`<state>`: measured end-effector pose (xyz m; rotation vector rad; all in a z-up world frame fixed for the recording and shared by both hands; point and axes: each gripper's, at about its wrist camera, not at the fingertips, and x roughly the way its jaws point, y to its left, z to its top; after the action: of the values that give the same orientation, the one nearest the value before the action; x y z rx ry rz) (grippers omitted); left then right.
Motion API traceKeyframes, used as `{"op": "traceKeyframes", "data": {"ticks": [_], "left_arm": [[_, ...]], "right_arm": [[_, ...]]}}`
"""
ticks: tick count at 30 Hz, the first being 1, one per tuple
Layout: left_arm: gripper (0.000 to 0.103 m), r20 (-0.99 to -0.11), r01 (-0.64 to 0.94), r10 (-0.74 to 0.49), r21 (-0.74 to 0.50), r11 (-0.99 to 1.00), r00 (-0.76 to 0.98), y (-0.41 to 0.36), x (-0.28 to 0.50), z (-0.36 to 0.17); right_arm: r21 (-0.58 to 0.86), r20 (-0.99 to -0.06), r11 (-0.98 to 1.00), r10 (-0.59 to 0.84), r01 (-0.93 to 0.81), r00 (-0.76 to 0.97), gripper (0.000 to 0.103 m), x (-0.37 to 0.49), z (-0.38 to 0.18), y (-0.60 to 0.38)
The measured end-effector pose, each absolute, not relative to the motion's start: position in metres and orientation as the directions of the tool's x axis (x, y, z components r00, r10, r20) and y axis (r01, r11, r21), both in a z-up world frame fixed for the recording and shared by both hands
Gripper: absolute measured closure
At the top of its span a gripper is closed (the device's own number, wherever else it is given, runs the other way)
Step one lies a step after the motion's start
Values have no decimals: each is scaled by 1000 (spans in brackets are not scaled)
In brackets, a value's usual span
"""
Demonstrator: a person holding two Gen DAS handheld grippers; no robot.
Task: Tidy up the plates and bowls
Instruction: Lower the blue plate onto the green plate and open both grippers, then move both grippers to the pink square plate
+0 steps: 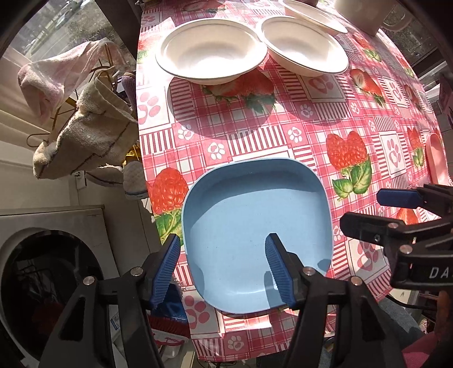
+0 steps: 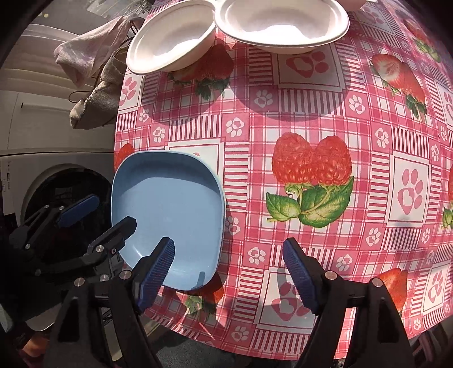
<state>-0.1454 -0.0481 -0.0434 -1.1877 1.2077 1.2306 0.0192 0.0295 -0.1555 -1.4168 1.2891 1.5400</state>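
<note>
Hovering both tongs over the near left corner of the desk (image 1: 325,119), I am looking down on the blue plate (image 1: 254,223), which is lying flat on the strawberry tablecloth (image 2: 311,141) with its near edge jutting a little past the desk's rim. My left tongs (image 1: 223,266) are standing partly apart, straddling the plate's left rim: one pad outside it, the other over the plate's floor, neither pressing on it. My right tongs (image 2: 229,271) are gaping wide, one finger over the plate's near right part and the other over bare cloth, holding nothing.

I am judging that the plate is sitting here so both tongs can reach its rim from the desk's edge. It is a rounded square, barely longer than wide, and its longer run seems to be going from near to far, hollow side facing up.

Far across the cloth, two white bowls (image 1: 211,51) are resting rim to rim, with another white dish (image 1: 314,14) behind them. A pink dish (image 1: 436,158) is peeking in at the right.
</note>
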Motion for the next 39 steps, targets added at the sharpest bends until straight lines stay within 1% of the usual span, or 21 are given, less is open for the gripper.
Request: {"op": "traceKeyframes", "data": {"ticks": [3, 8, 17, 28, 34, 39], "left_arm": [[37, -1000, -999, 17, -5, 47, 6, -44, -129, -38], [37, -999, -990, 4, -47, 130, 47, -32, -92, -34], [37, -994, -952, -44, -113, 285, 104, -6, -17, -36], [36, -986, -887, -91, -167, 431, 141, 13, 86, -39], [36, -979, -885, -122, -201, 421, 164, 30, 146, -45], [36, -964, -907, -167, -251, 338, 205, 48, 200, -55]], "right_arm": [[203, -977, -246, -119, -948, -178, 23, 39, -150, 32], [185, -979, -110, -106, -977, -174, 23, 86, -149, 31], [163, -985, 106, -37, -981, -167, 23, 176, -133, 24], [25, -999, 239, 35, -971, -17, 23, 305, -100, 13], [-36, -998, 282, 49, -959, 51, 23, 378, -83, 21], [-92, -993, 265, 42, -960, 107, 23, 428, -79, 39]]}}
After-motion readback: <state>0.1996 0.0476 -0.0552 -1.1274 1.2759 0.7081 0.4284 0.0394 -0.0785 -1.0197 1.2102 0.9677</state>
